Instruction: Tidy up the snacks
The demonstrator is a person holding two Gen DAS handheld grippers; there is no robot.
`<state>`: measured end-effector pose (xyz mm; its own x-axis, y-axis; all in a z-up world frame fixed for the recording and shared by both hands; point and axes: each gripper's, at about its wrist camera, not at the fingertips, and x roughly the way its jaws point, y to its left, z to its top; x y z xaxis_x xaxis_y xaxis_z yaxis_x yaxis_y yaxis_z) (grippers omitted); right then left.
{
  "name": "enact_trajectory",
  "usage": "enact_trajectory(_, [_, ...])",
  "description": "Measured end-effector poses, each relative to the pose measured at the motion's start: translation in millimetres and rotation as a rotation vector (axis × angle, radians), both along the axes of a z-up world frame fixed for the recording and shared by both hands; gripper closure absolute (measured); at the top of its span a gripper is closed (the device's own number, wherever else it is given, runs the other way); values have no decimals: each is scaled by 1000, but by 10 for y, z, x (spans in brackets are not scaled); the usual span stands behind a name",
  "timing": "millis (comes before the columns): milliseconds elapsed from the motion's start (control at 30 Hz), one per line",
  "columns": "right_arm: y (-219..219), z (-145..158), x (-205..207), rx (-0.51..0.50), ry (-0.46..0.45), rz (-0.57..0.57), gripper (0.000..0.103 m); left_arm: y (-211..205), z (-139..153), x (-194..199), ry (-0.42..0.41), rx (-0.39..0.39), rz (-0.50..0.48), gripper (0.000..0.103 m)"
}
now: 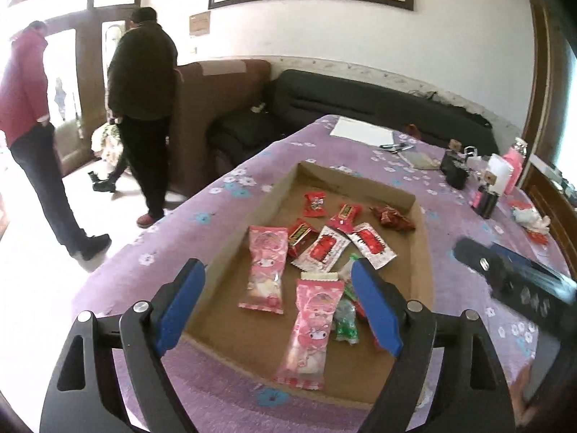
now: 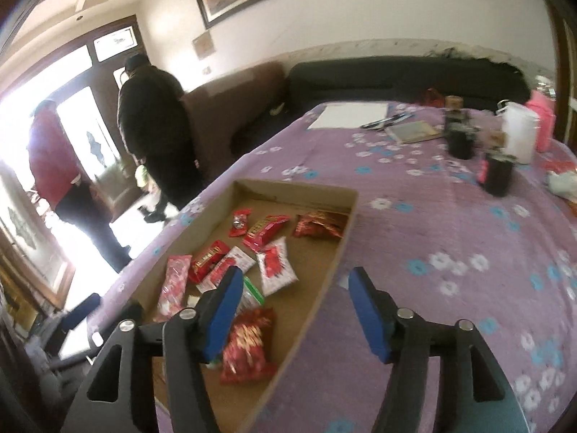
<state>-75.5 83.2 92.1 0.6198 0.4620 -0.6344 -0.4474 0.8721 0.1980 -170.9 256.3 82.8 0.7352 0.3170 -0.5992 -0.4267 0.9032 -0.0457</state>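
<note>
Both tools empty. Left tool [image 1: 277,299] has its blue pads spread wide and hangs over the near end of the cardboard tray [image 1: 418,213]; nothing pinched, the pink marshmallow packs [image 1: 310,328] lie loose below and between its fingers. Right tool [image 2: 295,310] is also spread, straddling the tray's right wall, with a red snack bag [image 2: 249,346] lying free just by its left finger.

Progress, as I read it: mostly done. Every snack I can see sits inside the tray: pink packs, red-and-white sachets [image 1: 368,245], small red candies [image 1: 313,204], a green wrapper [image 1: 346,324]. No loose snacks on the purple cloth of the counter [image 2: 432,234] ahead of the right tool that I can confirm; the clutter at the far end is too blurred to tell. What's left, if anything: sorting within the tray, since the items lie jumbled.
</note>
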Motion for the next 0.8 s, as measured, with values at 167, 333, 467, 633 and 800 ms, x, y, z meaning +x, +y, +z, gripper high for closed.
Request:
enact_trajectory(167, [-112,-50,-238,-36,-43,-29,31,-22,-35,16,32,0,18,19])
enact_trajectory(333, [-152,-74,-414,-70,-79,-43,26,-126,-8,11,33,10,3,19])
enact_trajectory(467, [-156,-75,-503,-96,-109,-54,24,-181,0,20,36,10,-14,19])
enact_trajectory(633, [-120,-93,-580,-135,-145,-58,19,-199,-20,35,44,-7,-36,19])
enact_trajectory(800, [-69,-122,-619,-170,-168,-63,18,-154,-58,40,57,-37,-43,19])
